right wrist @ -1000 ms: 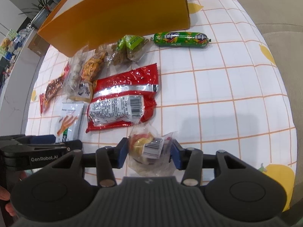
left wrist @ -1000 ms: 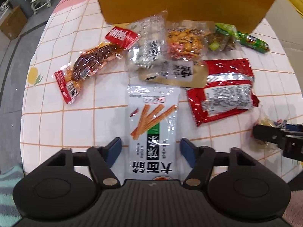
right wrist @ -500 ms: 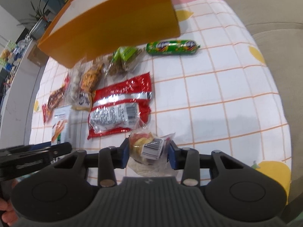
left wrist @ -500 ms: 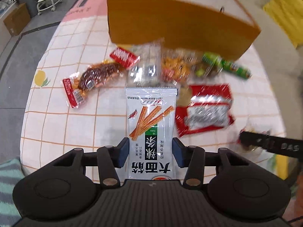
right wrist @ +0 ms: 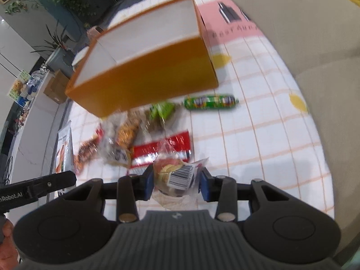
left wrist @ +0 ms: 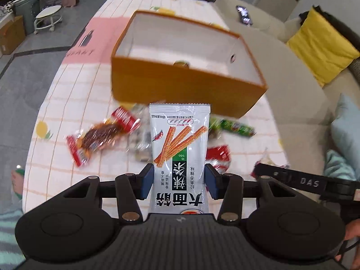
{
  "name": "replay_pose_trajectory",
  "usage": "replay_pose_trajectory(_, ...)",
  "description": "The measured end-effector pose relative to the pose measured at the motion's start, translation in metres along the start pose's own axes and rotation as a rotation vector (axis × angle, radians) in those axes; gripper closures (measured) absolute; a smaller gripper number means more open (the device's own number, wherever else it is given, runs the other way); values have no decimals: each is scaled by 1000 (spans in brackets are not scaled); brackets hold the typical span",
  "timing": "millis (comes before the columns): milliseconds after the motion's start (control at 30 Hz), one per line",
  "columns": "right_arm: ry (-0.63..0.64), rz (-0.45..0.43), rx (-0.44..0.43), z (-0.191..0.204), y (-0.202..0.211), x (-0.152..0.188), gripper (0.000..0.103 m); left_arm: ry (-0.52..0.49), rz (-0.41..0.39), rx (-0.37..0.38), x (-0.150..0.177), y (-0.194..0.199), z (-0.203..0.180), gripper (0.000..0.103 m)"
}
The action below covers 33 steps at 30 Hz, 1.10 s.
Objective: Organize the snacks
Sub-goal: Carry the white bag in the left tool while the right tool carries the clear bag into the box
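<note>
- On my left-wrist view, the brown-and-red snack packet [left wrist: 99,138] on the checked bench [left wrist: 74,94] is smeared by blur, so I can't read its print.
- My left gripper [left wrist: 178,181] pinches the white spicy-strip packet [left wrist: 180,155]: both blue fingers [left wrist: 147,183] press its side edges. The packet stands up off the bench, its bottom cut off behind the gripper body.
- That packet hides most of the clear bags behind it; only slivers show.
- Beyond it sits the orange box [left wrist: 184,85], open at the top with a white inside. Something small and dark shows at the near wall's rim; I can't tell what.
- The green sausage stick [left wrist: 237,128] lies just in front of the box.
- On my right-wrist view, the right gripper [right wrist: 177,181] pinches a clear bag of candy [right wrist: 175,173] with a barcode label, fingers [right wrist: 204,187] against its sides. The bag's lower part droops out of sight.
- Behind it, the red packet [right wrist: 166,146] is half covered.
</note>
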State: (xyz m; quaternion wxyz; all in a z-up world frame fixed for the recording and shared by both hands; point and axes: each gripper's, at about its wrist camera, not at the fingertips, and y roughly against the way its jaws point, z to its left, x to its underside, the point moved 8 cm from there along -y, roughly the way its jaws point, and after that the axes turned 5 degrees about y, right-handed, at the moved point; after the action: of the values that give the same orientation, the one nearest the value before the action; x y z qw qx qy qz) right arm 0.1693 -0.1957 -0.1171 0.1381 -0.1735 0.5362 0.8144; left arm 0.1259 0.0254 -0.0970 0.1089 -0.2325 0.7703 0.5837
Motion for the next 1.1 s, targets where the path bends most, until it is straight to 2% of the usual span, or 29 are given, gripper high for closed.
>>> replay_pose_trajectory(367, 108, -113, -12, 8, 29, -88, 65, -43, -48, 133, -78, 14, -51, 49)
replay_pose_trajectory(600, 207, -144, 1, 14, 29, -147, 65, -88, -78, 132, -131, 6, -77, 49)
replay_pose_trajectory(733, 299, -110, -2, 21, 12, -171, 65, -106, -77, 112, -152, -10, -83, 49)
replay_pose_trajectory(967, 462, 2, -5, 27, -44, -196, 65, -63, 32, 100, -173, -73, -78, 49)
replay_pose_trajectory(1100, 602, 79, 16, 30, -76, -200, 65, -84, 65, 72, -182, -104, -76, 49)
